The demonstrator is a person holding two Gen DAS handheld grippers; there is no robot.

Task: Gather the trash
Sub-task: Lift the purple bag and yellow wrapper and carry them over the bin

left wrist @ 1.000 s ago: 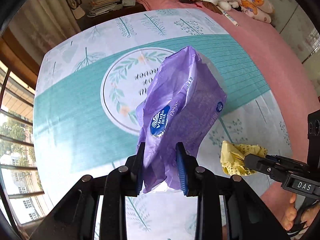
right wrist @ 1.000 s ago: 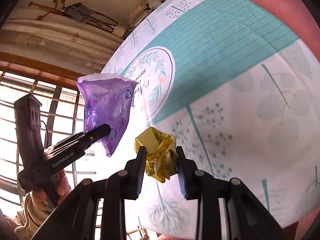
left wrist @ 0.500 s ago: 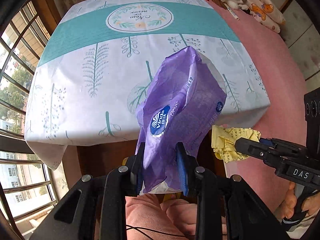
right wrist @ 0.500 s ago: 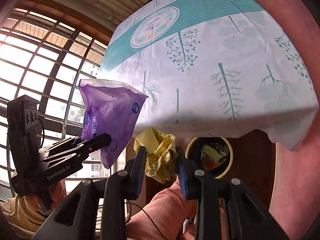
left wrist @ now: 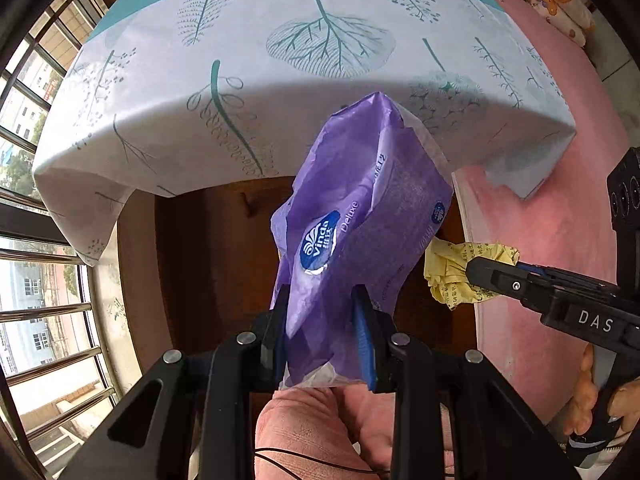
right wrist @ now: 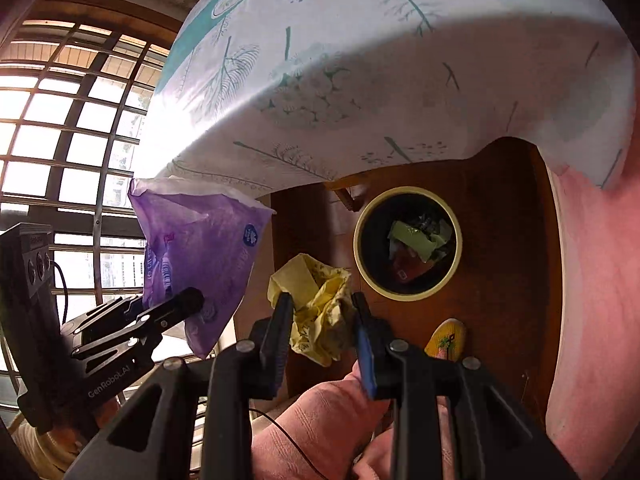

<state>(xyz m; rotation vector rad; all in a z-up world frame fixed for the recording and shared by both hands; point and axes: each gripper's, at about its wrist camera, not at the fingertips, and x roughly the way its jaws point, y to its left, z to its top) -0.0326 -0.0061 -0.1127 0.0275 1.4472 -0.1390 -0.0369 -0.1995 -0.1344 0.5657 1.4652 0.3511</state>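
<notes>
My left gripper [left wrist: 320,300] is shut on an empty purple tissue wrapper [left wrist: 360,216], which hangs in the air in front of the table edge. In the right wrist view the same wrapper [right wrist: 200,256] shows at the left, pinched by the left gripper [right wrist: 192,302]. My right gripper [right wrist: 320,304] is shut on a crumpled yellow paper [right wrist: 320,312]; the left wrist view shows that yellow paper [left wrist: 452,270] to the right of the wrapper. A round bin [right wrist: 408,240] with a cream rim stands on the dark floor below the table, up and right of the yellow paper, with several scraps inside.
The table's white and teal leaf-print cloth [left wrist: 280,72] hangs over the edge above both grippers. A pink bedspread [right wrist: 592,280] fills the right side. Barred windows [right wrist: 60,120] are at the left. A slipper [right wrist: 446,340] lies on the floor near the bin. A pink-clad knee [left wrist: 312,432] is below.
Both grippers have come back off the tabletop and sunk below its edge, each keeping its load. The floor and the bin have come into view under the table.
</notes>
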